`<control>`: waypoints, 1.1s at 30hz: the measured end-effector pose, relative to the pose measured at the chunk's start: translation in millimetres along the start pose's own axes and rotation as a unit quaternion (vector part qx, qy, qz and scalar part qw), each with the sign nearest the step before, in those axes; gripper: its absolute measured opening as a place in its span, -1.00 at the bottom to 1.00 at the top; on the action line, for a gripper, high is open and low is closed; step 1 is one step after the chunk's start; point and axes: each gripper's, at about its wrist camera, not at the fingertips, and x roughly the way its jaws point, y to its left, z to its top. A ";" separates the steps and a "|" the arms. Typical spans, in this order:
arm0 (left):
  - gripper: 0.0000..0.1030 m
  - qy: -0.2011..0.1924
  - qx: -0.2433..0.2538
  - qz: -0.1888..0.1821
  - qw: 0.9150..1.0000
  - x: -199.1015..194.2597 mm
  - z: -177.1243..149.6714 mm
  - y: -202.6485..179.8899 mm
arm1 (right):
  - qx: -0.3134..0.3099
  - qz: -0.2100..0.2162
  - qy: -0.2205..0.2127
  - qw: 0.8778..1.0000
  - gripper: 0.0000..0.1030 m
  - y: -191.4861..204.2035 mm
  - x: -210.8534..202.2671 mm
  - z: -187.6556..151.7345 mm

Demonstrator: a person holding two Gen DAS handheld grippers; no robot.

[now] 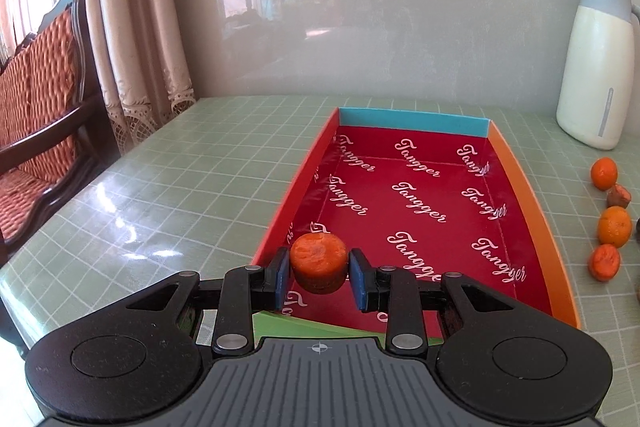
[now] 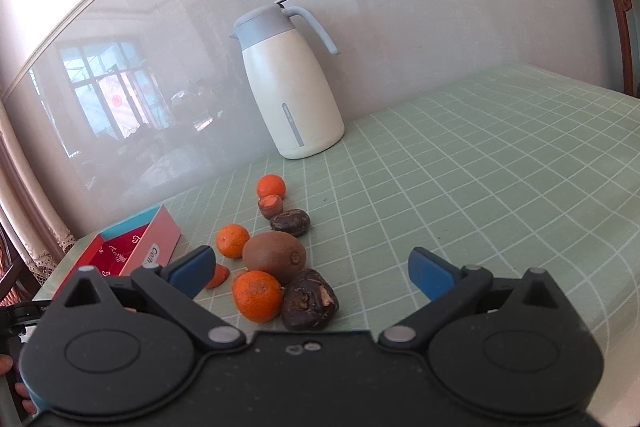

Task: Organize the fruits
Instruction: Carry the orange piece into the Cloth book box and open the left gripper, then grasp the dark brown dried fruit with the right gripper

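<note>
My left gripper (image 1: 319,277) holds an orange carrot chunk (image 1: 319,263) between its blue pads, over the near left corner of the red box (image 1: 516,167). My right gripper (image 2: 314,273) is open and empty above a cluster of produce on the table: a kiwi (image 2: 275,257), three tangerines (image 2: 257,295) (image 2: 232,240) (image 2: 271,185), two dark brown pieces (image 2: 309,305) (image 2: 291,222), and a carrot chunk (image 2: 271,206). Another carrot piece (image 2: 219,275) is partly hidden behind my left finger. In the left wrist view, tangerines (image 1: 604,173) (image 1: 614,226) and carrot pieces (image 1: 604,261) lie right of the box.
A white thermos jug (image 2: 294,95) with a grey lid stands by the wall behind the fruit; it also shows in the left wrist view (image 1: 596,67). A green checked cloth (image 2: 480,167) covers the table. A wooden chair (image 1: 40,99) and curtain stand at the left.
</note>
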 end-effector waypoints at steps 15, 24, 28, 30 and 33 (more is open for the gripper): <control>0.54 -0.072 -0.027 -0.026 0.997 -43.4 -3.4 16.1 | -0.036 -0.015 0.013 0.999 1.00 5.2 4.4 -3.8; 0.94 -0.100 -0.047 -0.024 0.994 -71.1 -16.9 39.0 | -0.042 -0.017 0.030 0.999 1.00 9.3 15.0 -7.6; 0.99 -0.117 -0.046 -0.009 0.992 -75.9 -21.2 46.7 | -0.047 -0.030 0.035 0.998 0.99 11.3 21.9 -10.8; 0.99 -0.120 -0.047 -0.005 0.992 -76.8 -21.6 51.3 | -0.055 -0.037 0.043 0.997 0.89 13.8 26.0 -12.6; 0.99 -0.119 -0.059 -0.003 0.991 -77.1 -21.6 60.3 | -0.068 -0.040 0.047 0.996 0.61 17.9 30.3 -15.0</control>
